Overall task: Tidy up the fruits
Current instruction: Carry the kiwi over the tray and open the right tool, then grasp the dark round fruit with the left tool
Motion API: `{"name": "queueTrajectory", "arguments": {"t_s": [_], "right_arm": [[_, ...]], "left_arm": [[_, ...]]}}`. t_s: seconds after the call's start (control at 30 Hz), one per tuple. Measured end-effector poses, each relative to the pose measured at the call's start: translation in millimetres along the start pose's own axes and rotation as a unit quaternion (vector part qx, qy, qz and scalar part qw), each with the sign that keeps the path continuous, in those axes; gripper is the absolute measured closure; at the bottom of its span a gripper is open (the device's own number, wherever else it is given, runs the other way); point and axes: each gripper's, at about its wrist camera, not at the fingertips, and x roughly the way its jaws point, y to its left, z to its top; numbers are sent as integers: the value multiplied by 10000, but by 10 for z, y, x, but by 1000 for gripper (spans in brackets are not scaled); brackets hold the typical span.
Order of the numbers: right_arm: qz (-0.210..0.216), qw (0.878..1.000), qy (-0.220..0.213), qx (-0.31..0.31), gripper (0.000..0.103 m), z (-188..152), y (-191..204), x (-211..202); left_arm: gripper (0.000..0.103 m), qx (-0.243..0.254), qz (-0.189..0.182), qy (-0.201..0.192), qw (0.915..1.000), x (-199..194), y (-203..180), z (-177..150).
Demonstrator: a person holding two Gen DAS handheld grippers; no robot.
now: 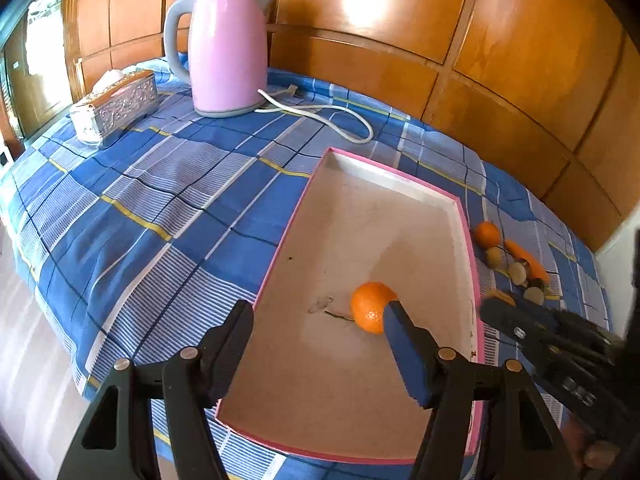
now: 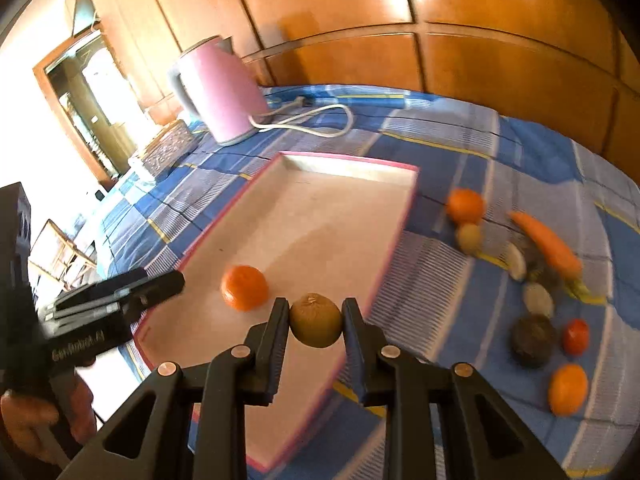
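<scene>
A pink-rimmed shallow tray (image 1: pixel 384 176) (image 2: pixel 348 162) lies on the blue checked cloth. One orange (image 1: pixel 370 306) (image 2: pixel 244 288) rests inside it. My left gripper (image 1: pixel 320 320) is open and empty above the tray's near end, its right finger just in front of the orange. My right gripper (image 2: pixel 315 322) is shut on a greenish-brown kiwi (image 2: pixel 315 326) and holds it over the tray's right edge. In the left wrist view the right gripper (image 1: pixel 516 312) shows at the right. Loose produce lies right of the tray: oranges (image 2: pixel 465 205), a carrot (image 2: pixel 546 246), a tomato (image 2: pixel 576 335).
A pink kettle (image 1: pixel 226 48) with a white cord (image 1: pixel 340 114) stands at the back of the table. A silver tissue box (image 1: pixel 116 104) sits at the back left. Wooden panels rise behind. The table edge drops off at the left.
</scene>
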Motion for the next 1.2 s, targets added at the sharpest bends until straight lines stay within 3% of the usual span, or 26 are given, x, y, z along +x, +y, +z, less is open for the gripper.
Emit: {"name": "queueTrajectory", "arguments": {"t_s": [0.27, 0.67, 0.97, 1.2], "right_arm": [[-164, 9998, 40, 90, 72, -9, 54, 155], [-530, 9975, -228, 418, 72, -182, -233, -140], [-950, 9893, -377, 1044, 72, -378, -722, -416], [-1466, 9744, -482, 1633, 72, -642, -1265, -749]], "left_arm": [[36, 209, -72, -80, 9997, -45, -68, -11], [34, 416, -265, -45, 9988, -68, -244, -89], [34, 752, -602, 48, 9953, -73, -468, -136], [35, 937, -678, 144, 9932, -46, -599, -139]]}}
